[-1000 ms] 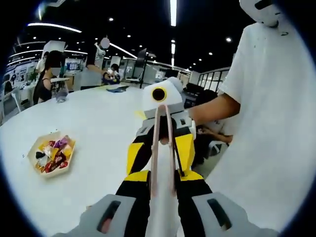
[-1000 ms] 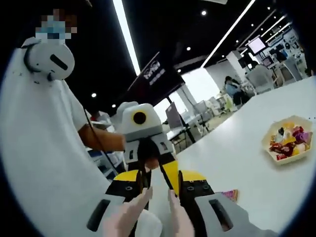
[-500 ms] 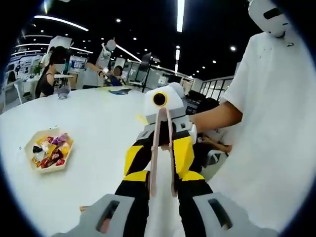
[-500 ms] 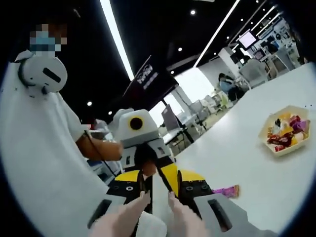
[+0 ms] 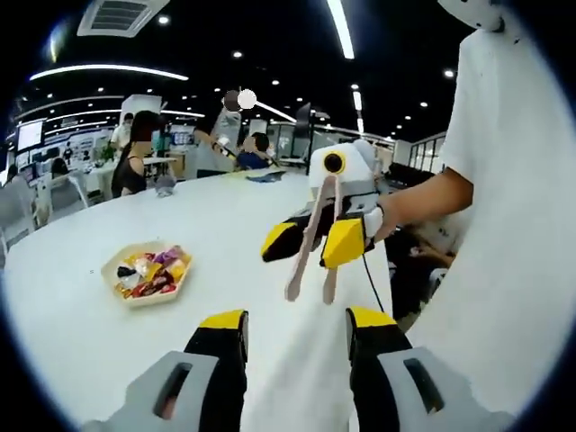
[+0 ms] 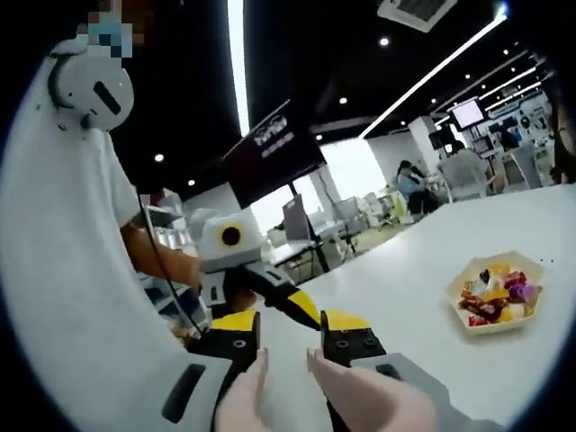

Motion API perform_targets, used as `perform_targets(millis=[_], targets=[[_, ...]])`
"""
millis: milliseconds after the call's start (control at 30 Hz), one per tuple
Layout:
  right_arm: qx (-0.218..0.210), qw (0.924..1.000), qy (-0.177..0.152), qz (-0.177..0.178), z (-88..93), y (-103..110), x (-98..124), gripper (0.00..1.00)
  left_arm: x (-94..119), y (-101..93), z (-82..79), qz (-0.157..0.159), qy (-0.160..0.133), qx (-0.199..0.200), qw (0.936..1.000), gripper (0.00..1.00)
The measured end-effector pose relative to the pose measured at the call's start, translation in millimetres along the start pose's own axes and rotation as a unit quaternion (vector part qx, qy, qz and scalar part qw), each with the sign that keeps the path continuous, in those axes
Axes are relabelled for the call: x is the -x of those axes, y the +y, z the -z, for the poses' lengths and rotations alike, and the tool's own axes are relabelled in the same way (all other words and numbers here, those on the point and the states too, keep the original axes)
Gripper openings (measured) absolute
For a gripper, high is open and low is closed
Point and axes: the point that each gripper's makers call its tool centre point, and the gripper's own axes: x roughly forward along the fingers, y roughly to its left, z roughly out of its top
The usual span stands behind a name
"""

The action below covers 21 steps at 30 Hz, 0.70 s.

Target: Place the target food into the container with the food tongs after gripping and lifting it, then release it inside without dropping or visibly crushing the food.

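Pink food tongs (image 5: 304,261) hang tips down in my right gripper (image 5: 313,241), which is shut on them above the white table; their tips stand slightly apart and hold nothing. In the right gripper view the tongs' arms (image 6: 346,396) rise between that gripper's (image 6: 291,331) jaws. My left gripper (image 5: 297,328) is open and empty, a short way off from the tongs, and it faces the right gripper (image 6: 274,301). A hexagonal tray (image 5: 144,302) of wrapped candies (image 5: 148,272) lies on the table, to the left in the left gripper view and to the right (image 6: 490,329) in the other.
The person in a white shirt (image 5: 504,225) stands at the table's edge and holds both grippers. The white table (image 5: 225,207) stretches bare around the tray. Other people sit at desks (image 5: 144,153) beyond the far edge.
My left gripper has pulled back from the tongs and its jaws have spread wider. The tongs stay in the right gripper. Both views have swung, so the tray sits nearer the middle.
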Motion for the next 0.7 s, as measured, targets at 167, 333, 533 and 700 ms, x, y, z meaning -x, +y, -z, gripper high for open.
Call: perform_targets(millis=[167,333,533,700], targets=[[0.043,0.9984,0.037,0.006,16.2,-12.2,-9.6,0.27,28.1,15.7,11.5,-0.062,-0.009,0.033,0.9975,0.46],[0.104,0.9919,0.069,-0.026,30.5,-23.5,-27.8,0.27,54.5,22.4,21.2,-0.116,-0.017,0.054,0.9917,0.46],[0.165,0.974,0.125,-0.092,46.8,-33.5,-52.4,0.27,80.7,27.2,31.4,-0.171,-0.021,0.09,0.9808,0.51],[0.209,0.9511,0.175,-0.146,69.0,-46.8,-69.4,0.27,94.2,28.4,43.1,-0.208,-0.026,0.122,0.9701,0.56]])
